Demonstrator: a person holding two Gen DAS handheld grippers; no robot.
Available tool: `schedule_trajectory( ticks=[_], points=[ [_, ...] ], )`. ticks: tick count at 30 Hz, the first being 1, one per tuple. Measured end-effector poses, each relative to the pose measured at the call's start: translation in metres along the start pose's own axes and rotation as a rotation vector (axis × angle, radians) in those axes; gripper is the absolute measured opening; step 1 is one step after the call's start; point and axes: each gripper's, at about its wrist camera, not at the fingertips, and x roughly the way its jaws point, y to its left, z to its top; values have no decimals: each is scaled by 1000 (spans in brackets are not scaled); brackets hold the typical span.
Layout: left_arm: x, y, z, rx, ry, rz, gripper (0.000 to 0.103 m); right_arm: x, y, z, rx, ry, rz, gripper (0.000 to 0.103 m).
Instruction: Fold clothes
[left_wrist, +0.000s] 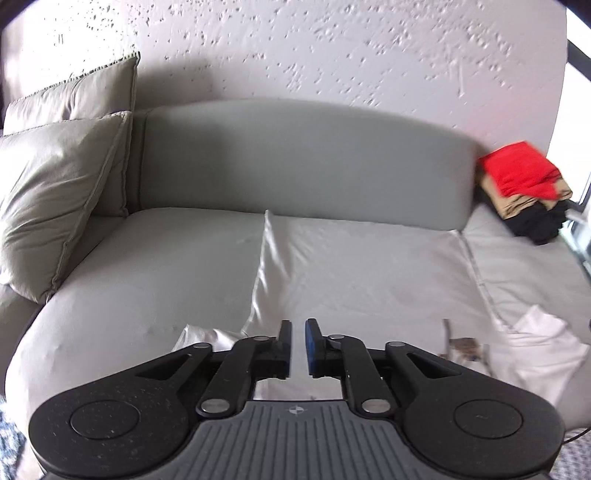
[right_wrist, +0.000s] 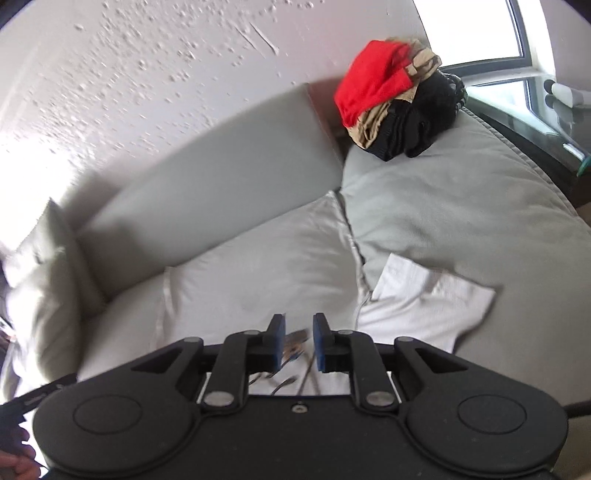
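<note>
A white T-shirt (left_wrist: 351, 273) lies spread flat on the grey sofa seat (left_wrist: 147, 266), one short sleeve (left_wrist: 539, 339) sticking out to the right. A dark print on it shows beside my left gripper (left_wrist: 298, 328), which hovers above the shirt's near edge with a narrow gap between its blue pads and nothing in that gap. In the right wrist view the same T-shirt (right_wrist: 258, 266) and sleeve (right_wrist: 424, 291) lie below my right gripper (right_wrist: 299, 325), also slightly open and empty, the print showing behind its jaws.
A stack of clothes, red on tan on black (left_wrist: 524, 184) (right_wrist: 391, 99), sits at the sofa's far right corner. Two grey cushions (left_wrist: 55, 192) lean at the left. The backrest (left_wrist: 295, 158) meets a textured wall. A window (right_wrist: 480, 29) and dark side table (right_wrist: 535, 122) are at right.
</note>
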Motion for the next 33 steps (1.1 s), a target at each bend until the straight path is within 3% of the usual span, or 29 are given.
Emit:
schedule_trajectory(
  ticks=[3,10,12,13,19,21,22,23,27,33],
  points=[
    [-10,-10,-16,0,14,-3,23,-10,-1,-11,1,3,27,26],
    [19,-32,-74,-1,211,3,23,11,-11,-61,20,153,3,30],
    [32,-38,-85,7,263,12,23,26,-9,-75,-7,193,10,18],
    [37,-41,-88,16,280,18,23,34,-6,-80,-33,215,26,6],
    [64,-58,-81,56,286,-14,23,88,15,-88,-94,301,12,7],
    [71,-64,-85,67,304,-18,23,101,16,-91,-105,298,-14,10],
    [74,-66,-87,72,315,-18,23,107,16,-93,-114,300,-33,17],
    [73,-69,-90,86,317,-20,23,110,13,-98,-128,305,-55,15],
    [53,-72,-105,147,290,-32,22,92,8,-115,-139,329,-59,14],
    [30,-71,-111,120,304,-83,16,57,-2,-119,-68,399,18,16]
  ],
)
